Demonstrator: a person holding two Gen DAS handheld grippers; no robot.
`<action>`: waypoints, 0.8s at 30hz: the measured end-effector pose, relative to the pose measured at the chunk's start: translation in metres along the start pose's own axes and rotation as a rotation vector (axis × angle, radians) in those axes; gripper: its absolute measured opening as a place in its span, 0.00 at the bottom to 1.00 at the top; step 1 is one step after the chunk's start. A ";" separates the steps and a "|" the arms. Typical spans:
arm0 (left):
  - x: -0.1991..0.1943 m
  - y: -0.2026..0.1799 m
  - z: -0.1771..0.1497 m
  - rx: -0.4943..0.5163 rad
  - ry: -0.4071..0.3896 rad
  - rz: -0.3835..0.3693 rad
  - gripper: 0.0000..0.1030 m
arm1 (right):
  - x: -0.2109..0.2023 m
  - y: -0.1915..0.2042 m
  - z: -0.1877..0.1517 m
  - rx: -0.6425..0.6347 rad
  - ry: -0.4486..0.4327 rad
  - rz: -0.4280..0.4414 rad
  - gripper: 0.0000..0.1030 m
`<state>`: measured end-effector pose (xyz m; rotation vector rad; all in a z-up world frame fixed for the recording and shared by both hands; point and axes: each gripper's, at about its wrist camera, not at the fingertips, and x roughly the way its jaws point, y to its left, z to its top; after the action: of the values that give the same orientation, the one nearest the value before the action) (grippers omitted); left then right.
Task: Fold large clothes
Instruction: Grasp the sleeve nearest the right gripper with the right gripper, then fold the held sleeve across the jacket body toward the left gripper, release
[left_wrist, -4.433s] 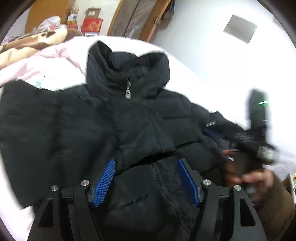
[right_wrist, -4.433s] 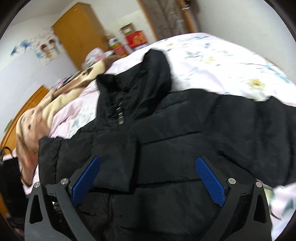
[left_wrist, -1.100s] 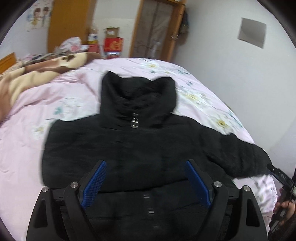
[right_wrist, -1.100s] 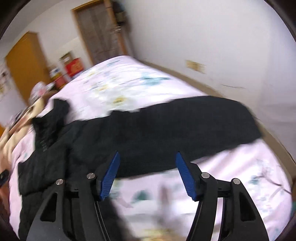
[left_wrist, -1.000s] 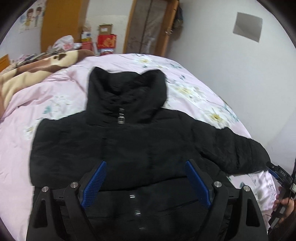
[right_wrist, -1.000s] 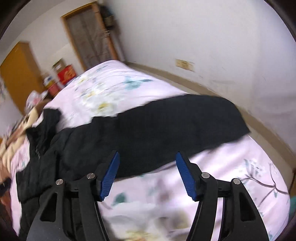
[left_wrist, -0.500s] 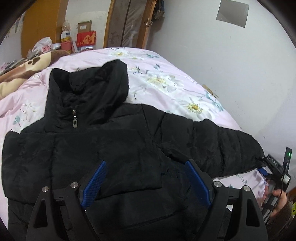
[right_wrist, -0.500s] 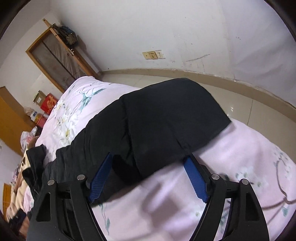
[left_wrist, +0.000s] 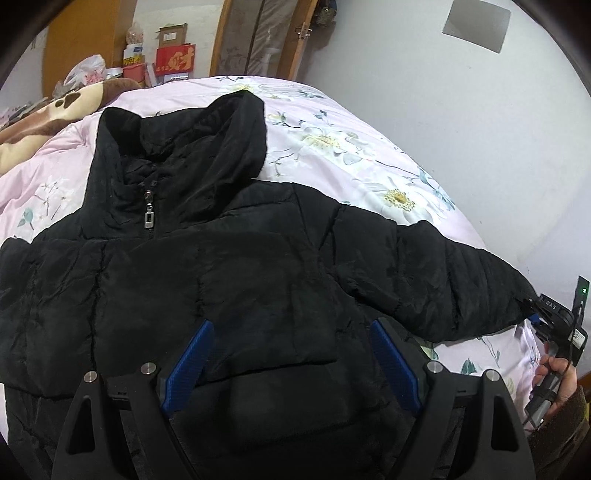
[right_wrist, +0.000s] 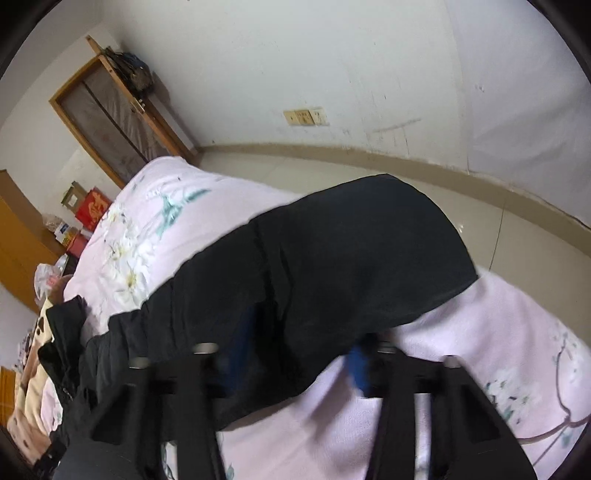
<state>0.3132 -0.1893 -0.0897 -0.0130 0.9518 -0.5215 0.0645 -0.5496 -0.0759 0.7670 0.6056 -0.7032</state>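
A black puffer jacket (left_wrist: 229, 273) lies face up on the pink floral bed (left_wrist: 369, 155), zipped, collar at the far end. Its right sleeve (left_wrist: 458, 291) stretches to the bed's right edge. My left gripper (left_wrist: 291, 354) hovers open over the jacket's lower front, blue pads apart. My right gripper (right_wrist: 299, 350) is at the sleeve's cuff end (right_wrist: 351, 266), jaws on either side of the fabric; blur and cloth hide how tightly they press. The right gripper also shows in the left wrist view (left_wrist: 554, 325) at the cuff.
A brown and cream blanket (left_wrist: 55, 110) lies at the bed's far left. Boxes and bags (left_wrist: 173, 61) stand by a wooden door (left_wrist: 266, 37) beyond the bed. A white wall (right_wrist: 369, 74) and tiled floor (right_wrist: 517, 229) run along the bed's right side.
My right gripper has moved down onto the sleeve's cuff end and its jaws have narrowed around the fabric. My left gripper has shifted slightly, staying open over the jacket front.
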 end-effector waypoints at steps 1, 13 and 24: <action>-0.002 0.002 0.000 -0.002 -0.002 0.004 0.84 | -0.003 0.000 0.002 0.003 -0.005 0.002 0.17; -0.024 0.020 0.003 -0.021 -0.017 0.013 0.84 | -0.060 0.079 0.001 -0.261 -0.115 0.183 0.12; -0.050 0.066 0.005 -0.124 -0.056 0.000 0.84 | -0.059 0.202 -0.061 -0.628 -0.012 0.370 0.12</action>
<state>0.3210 -0.1110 -0.0633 -0.1384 0.9281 -0.4593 0.1652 -0.3764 0.0123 0.2726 0.6064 -0.1519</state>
